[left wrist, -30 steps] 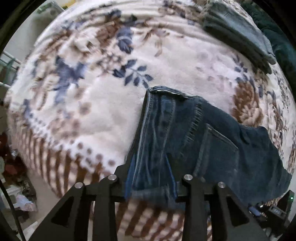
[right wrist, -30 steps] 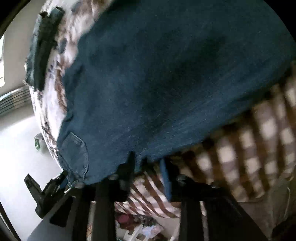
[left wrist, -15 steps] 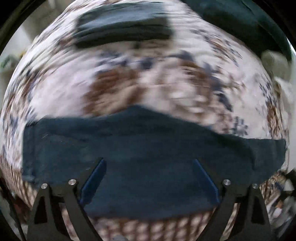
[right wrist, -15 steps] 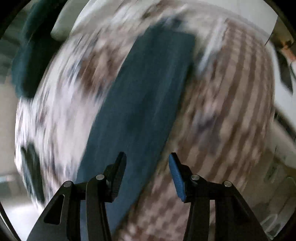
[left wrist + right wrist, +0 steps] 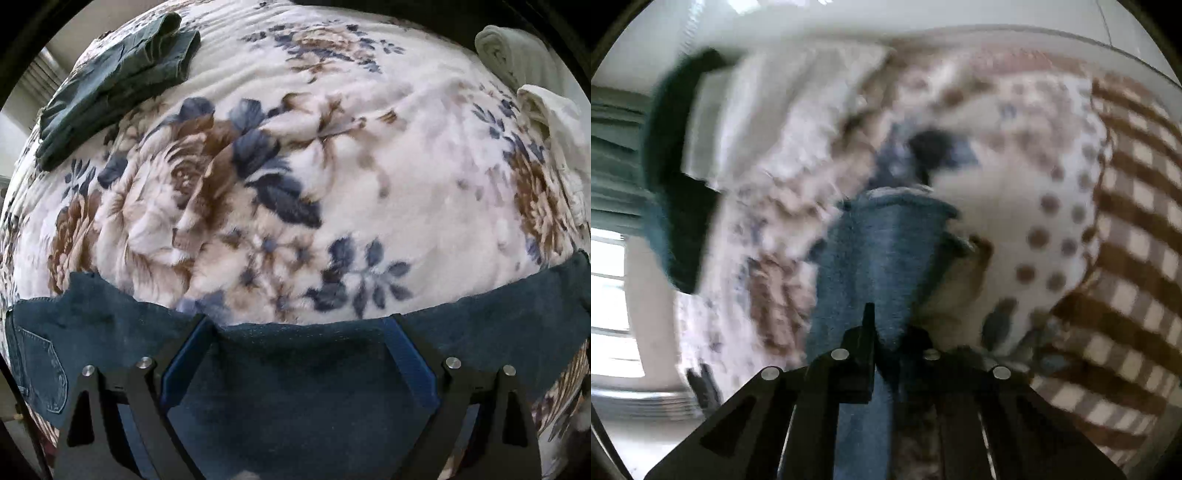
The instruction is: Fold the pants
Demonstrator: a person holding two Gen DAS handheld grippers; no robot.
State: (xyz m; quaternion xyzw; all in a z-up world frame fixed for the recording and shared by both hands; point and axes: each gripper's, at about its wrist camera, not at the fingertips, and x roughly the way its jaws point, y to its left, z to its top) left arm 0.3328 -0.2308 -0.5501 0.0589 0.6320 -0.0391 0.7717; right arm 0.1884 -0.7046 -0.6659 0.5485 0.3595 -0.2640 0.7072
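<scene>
Dark blue jeans (image 5: 295,373) lie along the near edge of a floral blanket (image 5: 332,166), back pocket at the far left. My left gripper (image 5: 297,325) is wide open over their middle, its fingers spread above the denim, holding nothing. In the blurred right wrist view my right gripper (image 5: 886,332) is shut on the leg end of the jeans (image 5: 882,258), whose hem points away over the blanket (image 5: 1015,184).
A folded dark green garment (image 5: 118,81) lies at the blanket's far left. A rolled grey towel (image 5: 517,55) and white cloth (image 5: 554,122) sit at the far right. A dark green cushion (image 5: 676,177) lies left in the right wrist view.
My left gripper let go of the waistband, opened wide and swung over the middle of the jeans. My right gripper released, moved along the leg and closed on the leg end.
</scene>
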